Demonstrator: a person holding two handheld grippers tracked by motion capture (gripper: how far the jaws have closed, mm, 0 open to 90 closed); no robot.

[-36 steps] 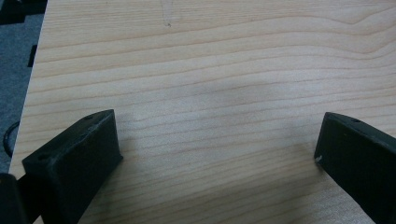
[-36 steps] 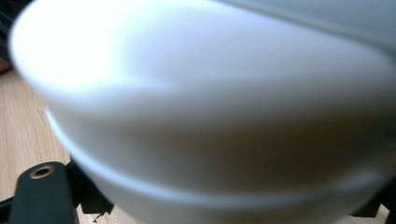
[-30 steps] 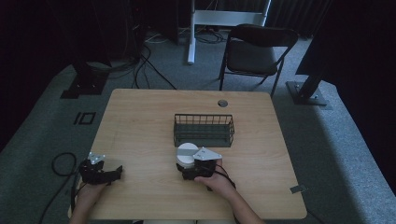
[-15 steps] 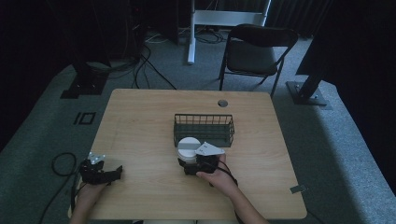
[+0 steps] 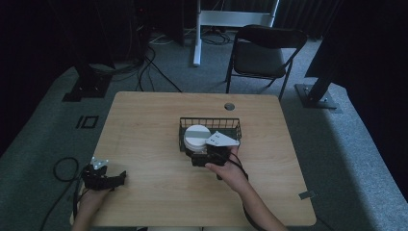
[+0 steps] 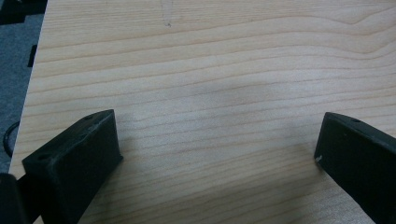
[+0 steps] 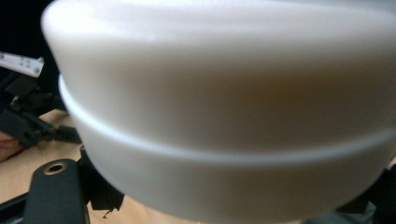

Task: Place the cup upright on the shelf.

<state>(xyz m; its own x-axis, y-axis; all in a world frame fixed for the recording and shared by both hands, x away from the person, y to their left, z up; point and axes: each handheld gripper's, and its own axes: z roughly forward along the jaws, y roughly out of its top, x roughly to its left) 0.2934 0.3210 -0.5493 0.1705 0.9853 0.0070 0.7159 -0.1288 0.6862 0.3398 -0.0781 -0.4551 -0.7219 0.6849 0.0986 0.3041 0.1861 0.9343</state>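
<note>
The right gripper [image 5: 204, 156] sits right of the table's [image 5: 144, 125] middle, just before the basket's [image 5: 210, 124] near wall. Ahead of its jaws the bowl [image 5: 197, 136] stands over the basket's left part, close against the right gripper's camera. Behind the basket, a hole [image 5: 229, 106] lies near the far edge. Well off to this gripper's left, at the near left corner, the left gripper [image 5: 103, 178] rests over bare tabletop, which spreads between and beyond its jaws. A chair [image 5: 263, 53] stands on the floor behind the table, beyond the hole.
</note>
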